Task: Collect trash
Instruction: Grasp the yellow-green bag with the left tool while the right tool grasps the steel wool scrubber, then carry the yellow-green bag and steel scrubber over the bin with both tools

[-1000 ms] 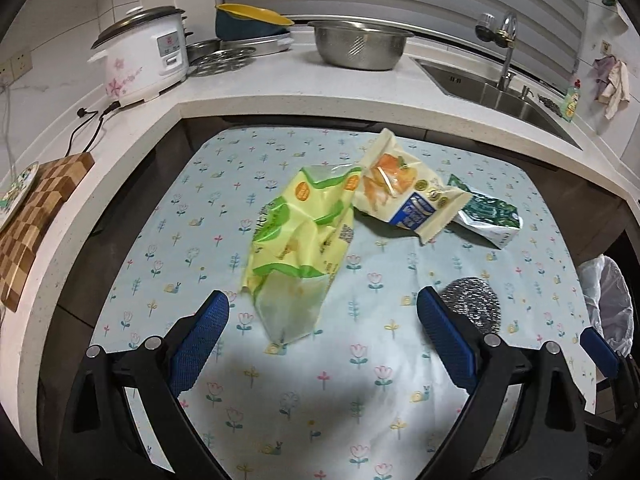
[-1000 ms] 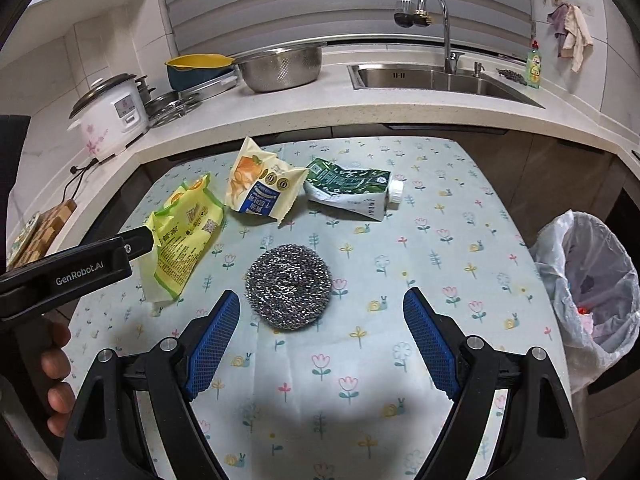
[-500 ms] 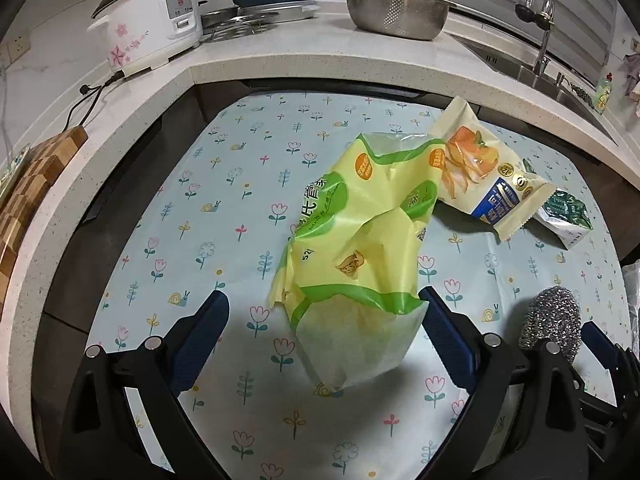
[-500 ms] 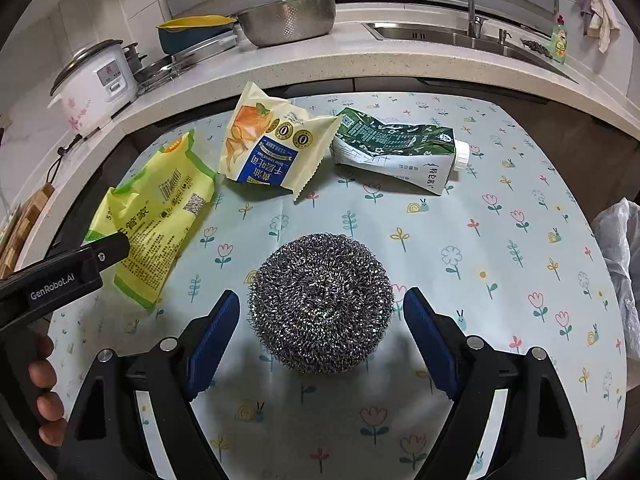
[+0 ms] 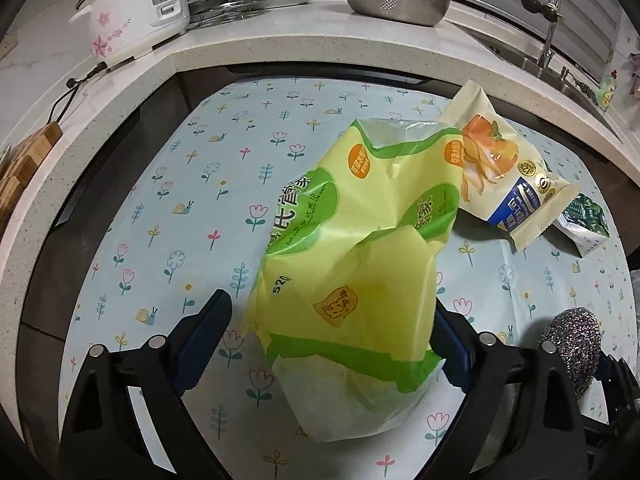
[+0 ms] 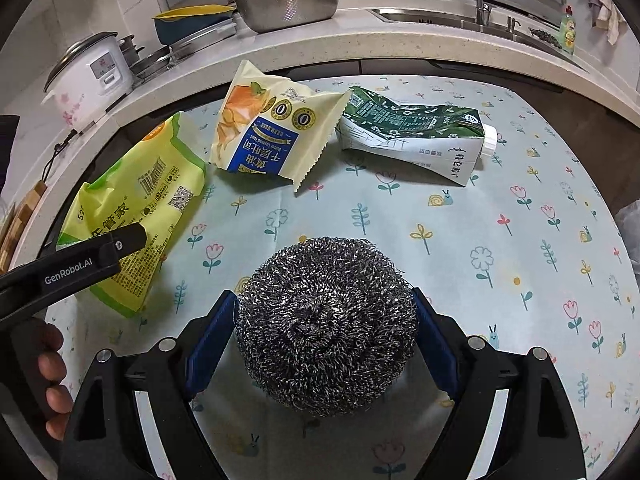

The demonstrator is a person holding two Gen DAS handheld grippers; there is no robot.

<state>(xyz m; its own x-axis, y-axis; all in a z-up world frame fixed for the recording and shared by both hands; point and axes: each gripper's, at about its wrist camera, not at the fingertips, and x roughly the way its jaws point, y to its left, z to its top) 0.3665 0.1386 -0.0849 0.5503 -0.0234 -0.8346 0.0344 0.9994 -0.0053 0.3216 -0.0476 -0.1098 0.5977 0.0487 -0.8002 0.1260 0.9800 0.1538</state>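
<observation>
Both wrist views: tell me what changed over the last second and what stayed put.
Both tools moved forward and down. The left tool now straddles the yellow-green wrapper, not gripping it. The right tool has narrowed around the steel scourer, pads at its sides. The snack bag and milk carton lie as before.

Scourer [image 6: 326, 326] before wrapper [image 6: 266, 126], carton [image 6: 412, 136]

Two fisheye wrist cameras look forward and down over a flower-print table [image 5: 168, 208] toward the kitchen counter [image 6: 360, 52]; the left sits close over a yellow-green wrapper [image 5: 360, 248], the right close over a steel scourer [image 6: 326, 324], both sharing wrapper, scourer and counter.
</observation>
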